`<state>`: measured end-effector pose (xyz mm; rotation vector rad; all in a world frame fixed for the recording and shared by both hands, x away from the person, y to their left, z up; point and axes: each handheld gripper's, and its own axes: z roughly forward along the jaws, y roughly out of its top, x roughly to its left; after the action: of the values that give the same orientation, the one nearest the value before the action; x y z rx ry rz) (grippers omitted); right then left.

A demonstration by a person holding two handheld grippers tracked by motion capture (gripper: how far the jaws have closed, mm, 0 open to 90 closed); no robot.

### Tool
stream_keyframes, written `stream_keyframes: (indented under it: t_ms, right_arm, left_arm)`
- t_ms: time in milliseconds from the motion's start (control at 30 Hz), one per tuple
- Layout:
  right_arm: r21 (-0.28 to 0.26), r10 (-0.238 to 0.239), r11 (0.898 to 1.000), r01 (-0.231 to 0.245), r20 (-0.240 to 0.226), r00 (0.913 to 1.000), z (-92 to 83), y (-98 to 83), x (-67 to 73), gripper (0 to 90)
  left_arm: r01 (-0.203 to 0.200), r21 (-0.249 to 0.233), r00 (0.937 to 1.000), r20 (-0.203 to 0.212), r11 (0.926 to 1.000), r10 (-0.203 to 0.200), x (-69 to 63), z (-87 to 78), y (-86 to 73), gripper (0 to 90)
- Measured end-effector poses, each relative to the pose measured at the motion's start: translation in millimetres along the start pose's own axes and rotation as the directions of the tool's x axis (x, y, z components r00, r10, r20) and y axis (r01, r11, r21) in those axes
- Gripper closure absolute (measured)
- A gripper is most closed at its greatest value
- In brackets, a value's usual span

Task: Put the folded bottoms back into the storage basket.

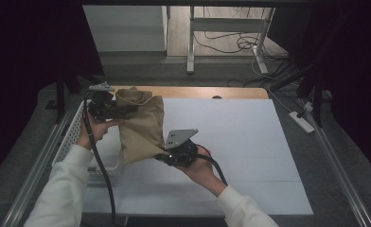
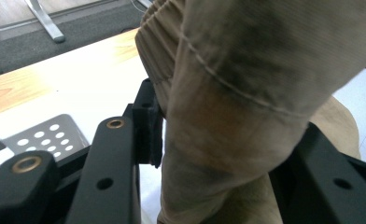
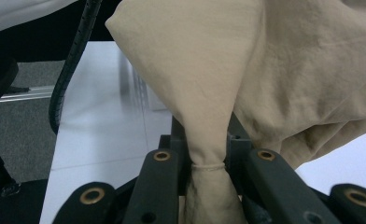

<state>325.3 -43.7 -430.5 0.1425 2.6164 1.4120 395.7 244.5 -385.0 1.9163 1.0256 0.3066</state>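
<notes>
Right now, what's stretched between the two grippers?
The tan garment, in the high view: left gripper clamps its upper edge, right gripper its lower corner.

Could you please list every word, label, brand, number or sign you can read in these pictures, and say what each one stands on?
There are none. The tan cloth garment, clamped by the left gripper and the right gripper, shows bare fabric and seams, with no tag or print. The white table surface and perforated tray are unmarked too.
</notes>
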Motion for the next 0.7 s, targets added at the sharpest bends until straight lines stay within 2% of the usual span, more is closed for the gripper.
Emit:
stream_keyframes:
  t_ms: [700]
  right_arm:
    - [-0.013,-0.018,1.0,0.018,-0.025,0.9995,25.7,23.2,3.1,78.8]
  left_arm:
    - [0.017,-0.001,0.9986,-0.05,0.9999,-0.017,18.6,-24.8,-6.0,57.3]
